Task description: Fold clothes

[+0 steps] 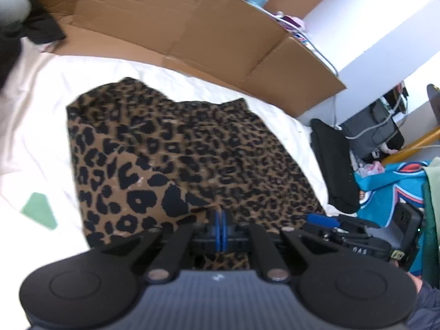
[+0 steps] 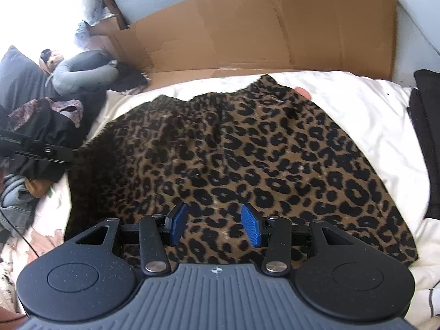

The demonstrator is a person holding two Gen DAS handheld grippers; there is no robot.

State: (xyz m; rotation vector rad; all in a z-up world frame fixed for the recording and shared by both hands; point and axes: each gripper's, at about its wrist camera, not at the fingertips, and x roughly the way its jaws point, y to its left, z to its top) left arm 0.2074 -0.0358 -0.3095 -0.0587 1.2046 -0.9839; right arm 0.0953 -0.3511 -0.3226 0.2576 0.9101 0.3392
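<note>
A leopard-print garment [image 1: 192,151] lies spread on the white sheet [image 1: 41,110], with its near left part raised in a fold. My left gripper [image 1: 220,228] is shut, its blue pads pinching the garment's near edge. From the right wrist view the garment [image 2: 261,159] fills the middle of the bed, and the left gripper [image 2: 66,155] reaches in from the left at the cloth's left corner. My right gripper [image 2: 216,225] hovers over the garment's near edge, open, with only the cloth's surface showing between its blue pads [image 2: 251,228]. The right gripper [image 1: 324,220] also shows low on the right in the left wrist view.
Flattened cardboard [image 2: 261,27] stands along the bed's far side. Dark clothes and a grey neck pillow [image 2: 82,74] pile at the left. A black cushion [image 1: 335,165] and a teal jersey [image 1: 390,189] lie off the right edge. A green paper piece [image 1: 40,210] rests on the sheet.
</note>
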